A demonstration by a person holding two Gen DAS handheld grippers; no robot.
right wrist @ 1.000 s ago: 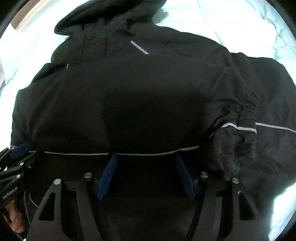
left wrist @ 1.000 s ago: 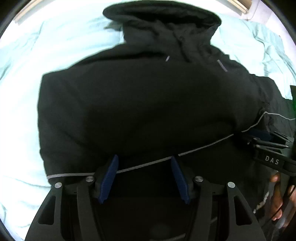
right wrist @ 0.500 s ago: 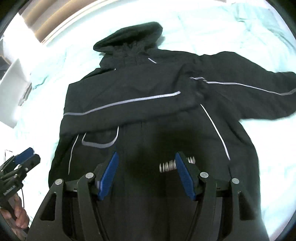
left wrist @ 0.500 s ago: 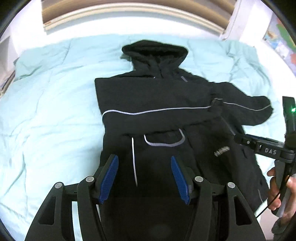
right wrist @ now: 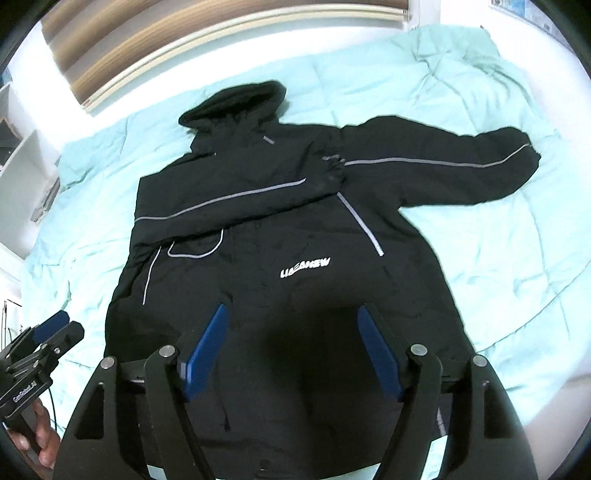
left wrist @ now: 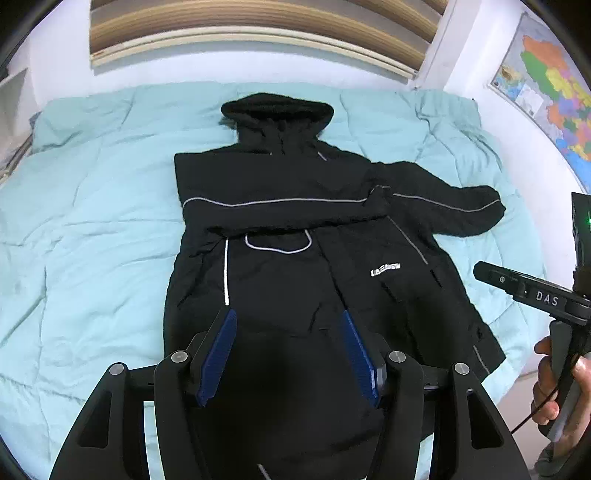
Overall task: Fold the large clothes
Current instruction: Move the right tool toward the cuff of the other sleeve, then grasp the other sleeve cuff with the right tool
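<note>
Both of our tools have pulled well back from the jacket (left wrist: 295,229) since a second ago, when black cloth filled each view; now we see the whole garment spread on the pale green quilt (left wrist: 92,229) of the bed. We hold the left hand-held gripper (left wrist: 288,354) over the lower front of the jacket, its blue pads (left wrist: 218,354) spread apart with nothing between them, though we cannot tell whether it touches the cloth. Our right hand-held gripper (right wrist: 291,350) hangs over the hem too, pads wide apart and empty. One sleeve (right wrist: 221,199) lies folded across the chest, its grey stripe running over the body; the other sleeve (right wrist: 443,162) stretches out flat onto the quilt. The hood (left wrist: 277,110) points toward the headboard (left wrist: 240,26). A white logo (right wrist: 304,267) shows on the chest, but the letters are too blurred for us to read surely. The jacket's bottom hem is hidden behind the gripper bodies in both views. At the edge of the left view the right tool is cut off by the frame, with fingers wrapped on its handle; a wall map (left wrist: 546,85) is partly cropped too.
</note>
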